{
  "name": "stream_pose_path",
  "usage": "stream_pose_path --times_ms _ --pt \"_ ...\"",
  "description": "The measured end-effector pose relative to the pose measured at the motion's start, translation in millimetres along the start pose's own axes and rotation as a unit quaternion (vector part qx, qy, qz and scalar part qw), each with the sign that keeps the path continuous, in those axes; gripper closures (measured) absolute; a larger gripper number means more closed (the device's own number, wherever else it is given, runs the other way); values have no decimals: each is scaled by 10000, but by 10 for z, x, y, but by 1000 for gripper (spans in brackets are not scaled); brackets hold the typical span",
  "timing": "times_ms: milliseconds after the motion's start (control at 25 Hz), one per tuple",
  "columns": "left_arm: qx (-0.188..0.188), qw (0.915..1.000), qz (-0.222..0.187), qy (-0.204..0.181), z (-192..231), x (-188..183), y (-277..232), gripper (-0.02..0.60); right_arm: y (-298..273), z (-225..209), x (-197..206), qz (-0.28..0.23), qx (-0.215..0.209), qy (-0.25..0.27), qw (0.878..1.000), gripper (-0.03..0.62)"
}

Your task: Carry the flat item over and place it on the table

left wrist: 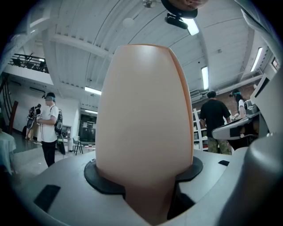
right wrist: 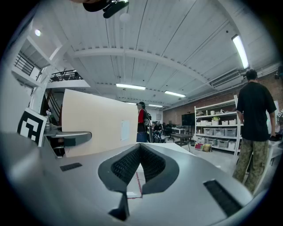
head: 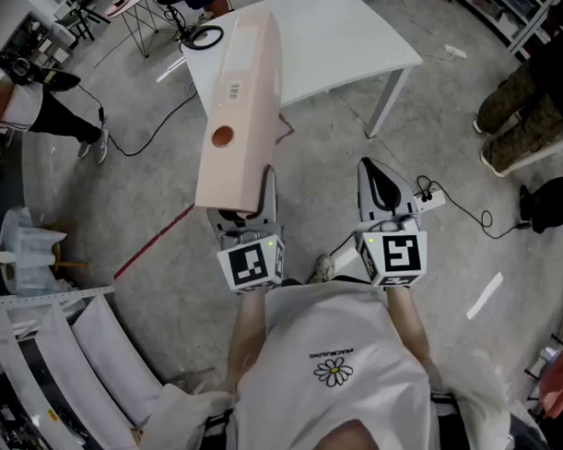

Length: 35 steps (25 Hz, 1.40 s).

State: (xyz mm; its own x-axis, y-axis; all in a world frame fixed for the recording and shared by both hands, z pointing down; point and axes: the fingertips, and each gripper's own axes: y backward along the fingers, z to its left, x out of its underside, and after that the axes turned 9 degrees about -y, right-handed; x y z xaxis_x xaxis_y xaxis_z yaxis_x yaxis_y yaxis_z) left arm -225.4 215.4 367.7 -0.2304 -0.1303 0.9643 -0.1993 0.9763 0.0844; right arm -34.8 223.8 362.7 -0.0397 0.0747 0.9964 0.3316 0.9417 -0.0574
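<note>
In the head view, the pale pink flat rectangular box [head: 239,107] rises from the left gripper [head: 250,209], over the grey floor and short of the white table [head: 343,37]. In the left gripper view, the jaws clamp its lower edge. In the right gripper view, the right gripper [right wrist: 139,152] has its jaws together and empty, with the box well to its left.

The flat carton [head: 239,107], upper middle of the head view, is pale peach-beige, with a white label strip and a round rust-brown spot on its face. Above it, the table [head: 343,46] is plain white. The floor [head: 306,188] is mottled grey, crossed at left centre by a thin red line [head: 156,241]. The left gripper [head: 247,207] and right gripper [head: 371,169] are light grey with black ridged pads [right wrist: 126,164]. Their marker cubes [head: 396,254] show black squares on white. The person's T-shirt [head: 333,332], lower middle, is white with a small daisy print [head: 334,371], yellow-centred.
</note>
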Motion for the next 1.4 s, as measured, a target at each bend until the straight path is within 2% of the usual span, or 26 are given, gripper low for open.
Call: stream_pose_path --times_ms 160,320,520,880,1000,1240,1400 --pt "-25 9998 -115 133 14 -79 7 282 12 -35 -22 22 76 42 10000 583" --pt "-31 9996 -233 176 30 -187 9 282 15 -23 0 2 -24 -5 10000 583" --pt "-105 9994 -237 238 18 -262 -20 282 34 -100 -1 -19 9 -60 10000 583" --pt "-140 9990 -298 310 -29 -303 -42 281 135 -320 8 -160 353 11 9992 583" --pt "-217 9986 -326 346 -74 -351 -77 281 184 -417 17 -234 322 -29 9992 583" --pt "-282 9979 -404 424 -103 -468 -36 281 234 -475 147 -75 245 -284 9993 583" --pt "-275 9971 -519 493 -56 -497 -75 281 184 -414 118 -151 125 -116 9997 583"
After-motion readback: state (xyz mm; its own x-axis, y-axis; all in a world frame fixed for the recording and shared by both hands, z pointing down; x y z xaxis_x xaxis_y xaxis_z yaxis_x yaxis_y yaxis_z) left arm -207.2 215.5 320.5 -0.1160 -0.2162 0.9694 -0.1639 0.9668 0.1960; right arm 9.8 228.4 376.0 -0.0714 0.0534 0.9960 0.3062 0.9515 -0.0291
